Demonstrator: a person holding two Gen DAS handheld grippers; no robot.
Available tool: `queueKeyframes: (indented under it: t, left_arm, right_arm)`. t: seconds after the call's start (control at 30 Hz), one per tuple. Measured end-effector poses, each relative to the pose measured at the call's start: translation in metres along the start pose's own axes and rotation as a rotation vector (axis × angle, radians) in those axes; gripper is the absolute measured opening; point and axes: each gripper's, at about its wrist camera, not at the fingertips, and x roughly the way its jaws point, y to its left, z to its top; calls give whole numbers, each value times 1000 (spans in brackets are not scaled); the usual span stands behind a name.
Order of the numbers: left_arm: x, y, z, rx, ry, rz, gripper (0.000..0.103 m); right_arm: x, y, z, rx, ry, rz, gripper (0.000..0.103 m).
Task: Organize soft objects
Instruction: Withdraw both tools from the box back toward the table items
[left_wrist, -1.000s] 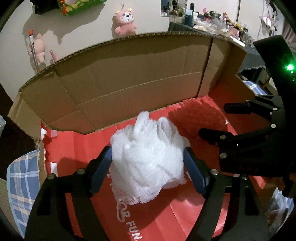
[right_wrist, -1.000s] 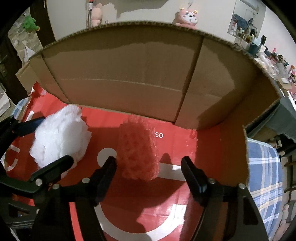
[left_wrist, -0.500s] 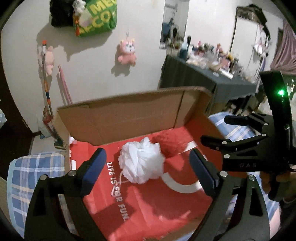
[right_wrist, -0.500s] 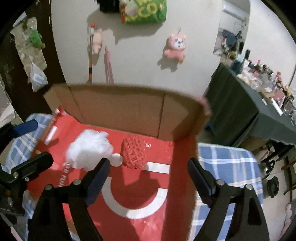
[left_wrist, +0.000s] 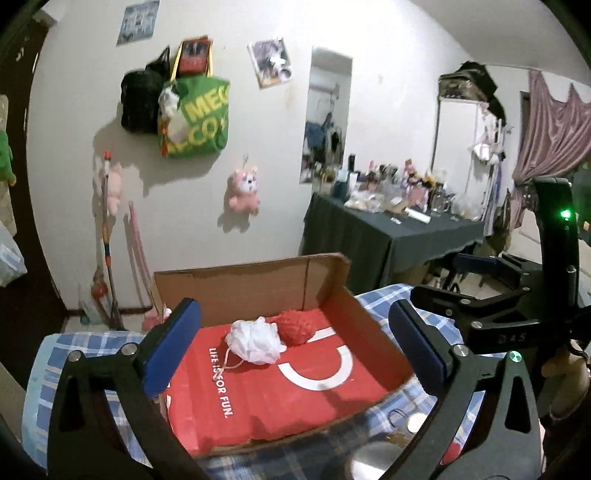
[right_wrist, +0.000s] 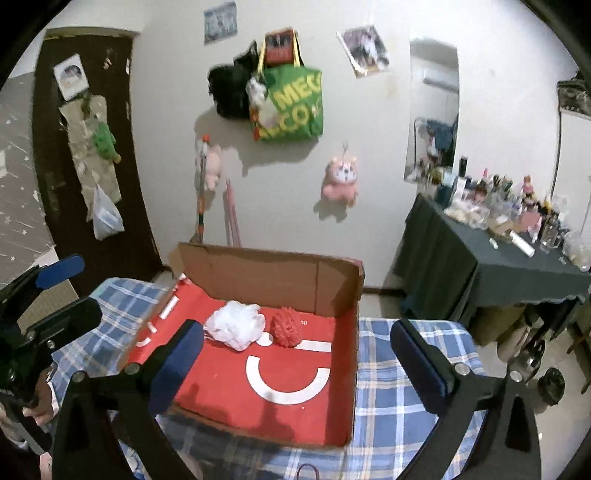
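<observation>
White mesh puff (left_wrist: 254, 345) and red puff (left_wrist: 297, 331) sit mid-frame in the box (left_wrist: 243, 284), beyond my fingers. My left gripper (left_wrist: 295, 343) and right gripper (right_wrist: 297, 360) have just been opening; both gape, nothing between them.

Each tool (left_wrist: 291, 339) is a black frame with silver screws, blue finger pads (left_wrist: 173, 345) and green lights

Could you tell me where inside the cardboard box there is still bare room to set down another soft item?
The near half of the box floor, around the white arc, is bare. The far side is crowded: the white puff and red puff sit side by side before the back wall.
</observation>
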Motion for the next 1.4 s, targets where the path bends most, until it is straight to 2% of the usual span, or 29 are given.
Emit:
queueKeyframes:
  t: [0.1, 0.2, 0.33, 0.43, 0.5, 0.63, 0.83, 1.03, 1.23, 1.4]
  left_arm:
    - [-23, -8, -9, 4, -43, 3, 103]
    - [-50, -20, -26, 24, -100, 42, 103]
    - [-80, -30, -50, 11, -160, 45, 103]
    - [-103, -38, -71, 6, -203, 49, 103]
    - [-114, -42, -84, 4, -224, 55, 103]
    - [-131, -54, -112, 23, -254, 86, 103]
    - [-142, -66, -146, 40, -262, 114, 103]
    - [-147, -74, -182, 37, -274, 133, 103]
    - [-134, -76, -214, 18, -201, 121, 103]
    - [-124, -76, -236, 22, -149, 138, 103]
  right_arm:
    - [-37, 9, -16, -17, -79, -7, 103]
    - [-63, 17, -33, -30, -130, -16, 103]
    - [-98, 20, -67, -2, -189, 1, 103]
    - [-118, 22, -93, 7, -240, -38, 103]
    - [-127, 26, -111, -6, -274, -71, 103]
    - [-142, 27, -146, 30, -319, -80, 103]
    - [-154, 38, -194, 35, -370, -117, 103]
    - [-147, 42, -229, 46, -343, -115, 103]
    - [-129, 45, -264, 64, -305, -144, 103]
    - [-117, 46, -284, 90, -265, -142, 103]
